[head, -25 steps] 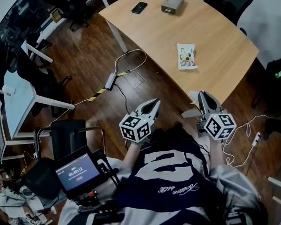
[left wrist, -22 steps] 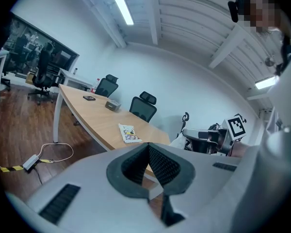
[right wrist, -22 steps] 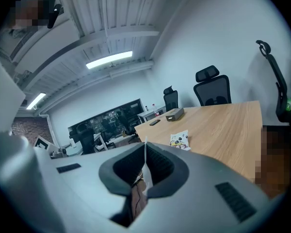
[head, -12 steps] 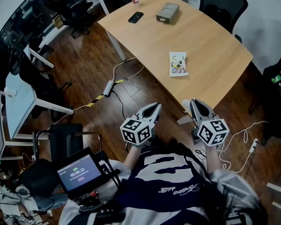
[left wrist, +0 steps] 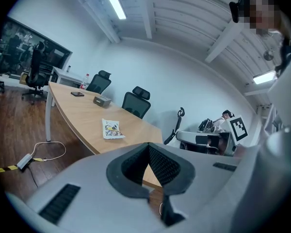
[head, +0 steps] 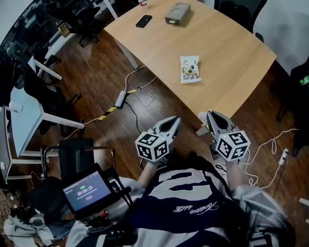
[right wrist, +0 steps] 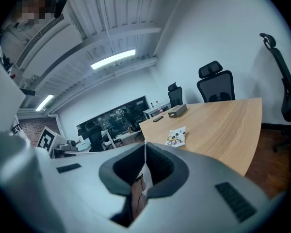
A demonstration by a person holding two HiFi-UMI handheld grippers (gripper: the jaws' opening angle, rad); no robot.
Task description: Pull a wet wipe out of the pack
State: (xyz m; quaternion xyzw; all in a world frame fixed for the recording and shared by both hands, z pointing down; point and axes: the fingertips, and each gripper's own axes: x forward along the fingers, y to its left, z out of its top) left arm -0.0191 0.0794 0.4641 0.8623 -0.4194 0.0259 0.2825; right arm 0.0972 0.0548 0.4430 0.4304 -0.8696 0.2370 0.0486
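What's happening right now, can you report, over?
Left gripper and right gripper shut, empty, short of the table edge. Wipe pack flat on it, untouched. Phone and box beyond, nothing in the way.

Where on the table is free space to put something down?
Bare wood lies between the colourful flat wipe pack and the light wooden table's right edge. The far end, with grey box and black phone, is crowded.

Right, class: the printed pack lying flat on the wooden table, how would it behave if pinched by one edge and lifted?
The pack lies thin and flat, so it probably sags rather than staying stiff. It looks like a film pouch, likely light and slightly slippery. Resting flat on the table, it should slide, not roll or tip.
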